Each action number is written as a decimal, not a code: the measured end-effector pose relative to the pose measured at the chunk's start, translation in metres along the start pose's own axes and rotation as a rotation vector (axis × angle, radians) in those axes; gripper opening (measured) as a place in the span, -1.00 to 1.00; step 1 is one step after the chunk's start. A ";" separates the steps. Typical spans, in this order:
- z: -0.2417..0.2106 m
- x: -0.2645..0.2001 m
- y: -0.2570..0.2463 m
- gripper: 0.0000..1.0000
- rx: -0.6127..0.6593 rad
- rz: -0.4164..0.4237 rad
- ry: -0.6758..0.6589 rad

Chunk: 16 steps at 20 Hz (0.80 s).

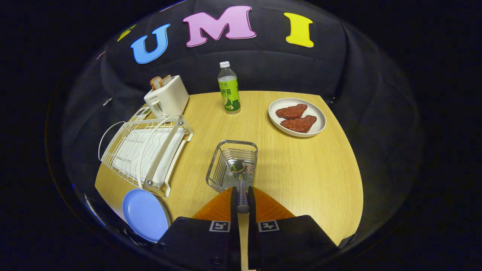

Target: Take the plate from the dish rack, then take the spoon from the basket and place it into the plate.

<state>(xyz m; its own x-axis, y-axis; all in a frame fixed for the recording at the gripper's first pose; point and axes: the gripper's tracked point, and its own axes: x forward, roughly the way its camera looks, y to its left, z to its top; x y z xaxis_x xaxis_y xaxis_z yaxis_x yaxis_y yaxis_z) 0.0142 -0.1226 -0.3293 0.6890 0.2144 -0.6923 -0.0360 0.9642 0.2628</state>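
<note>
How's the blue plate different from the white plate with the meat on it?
The blue plate is bare and lies by the dish rack, close to the tool; the white plate carries two reddish pieces and sits beyond the basket. Both are round and lie flat. The tool is shut on the spoon.

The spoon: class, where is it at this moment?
In the gripper view, the spoon has its handle clamped between the gripper fingers, its bowl over the wire basket just ahead.
</note>
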 end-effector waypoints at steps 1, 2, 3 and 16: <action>0.000 -0.005 0.000 -0.76 0.013 0.002 -0.003; 0.002 -0.009 0.001 -0.76 0.028 0.002 -0.008; 0.005 -0.015 0.001 -0.76 0.043 0.002 -0.022; 0.070 -0.150 0.115 -0.76 0.055 0.209 -0.299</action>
<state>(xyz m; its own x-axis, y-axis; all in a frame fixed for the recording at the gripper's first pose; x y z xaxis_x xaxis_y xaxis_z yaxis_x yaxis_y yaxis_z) -0.0427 -0.0551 -0.1486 0.8520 0.3432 -0.3953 -0.1648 0.8926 0.4196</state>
